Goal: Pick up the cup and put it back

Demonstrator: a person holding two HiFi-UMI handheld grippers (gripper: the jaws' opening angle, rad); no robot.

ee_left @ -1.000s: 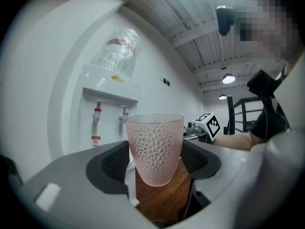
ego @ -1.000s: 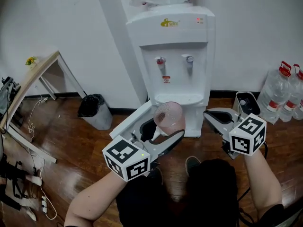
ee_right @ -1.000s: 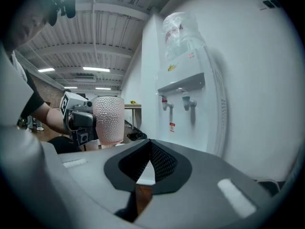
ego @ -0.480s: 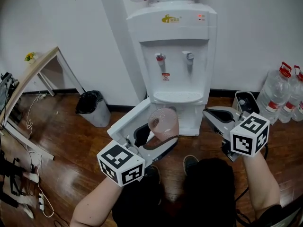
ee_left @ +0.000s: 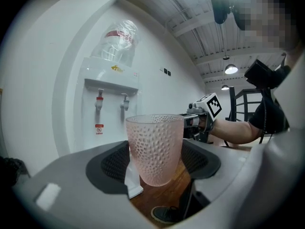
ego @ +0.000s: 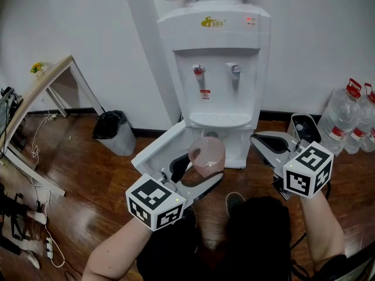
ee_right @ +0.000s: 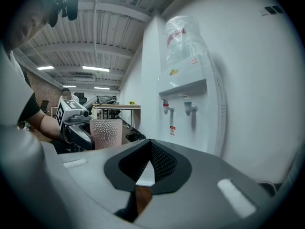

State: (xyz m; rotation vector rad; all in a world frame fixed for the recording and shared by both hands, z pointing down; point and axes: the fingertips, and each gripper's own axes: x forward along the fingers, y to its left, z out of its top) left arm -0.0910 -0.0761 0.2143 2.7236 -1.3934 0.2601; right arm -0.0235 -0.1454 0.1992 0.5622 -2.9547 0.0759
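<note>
Jaws of left gripper [ego: 198, 173] pinch cup [ee_left: 155, 147] on both sides, pads low on its wall. Cup is pale pink, translucent, dimpled all over, tapers to the base, sits upright and is held in the air in front of dispenser [ego: 217, 69], below the taps. Right gripper [ee_right: 150, 149] has jaws pressed together, nothing between them, off to the cup's right. Dispenser door [ego: 158, 152] hangs open by the cup.
</note>
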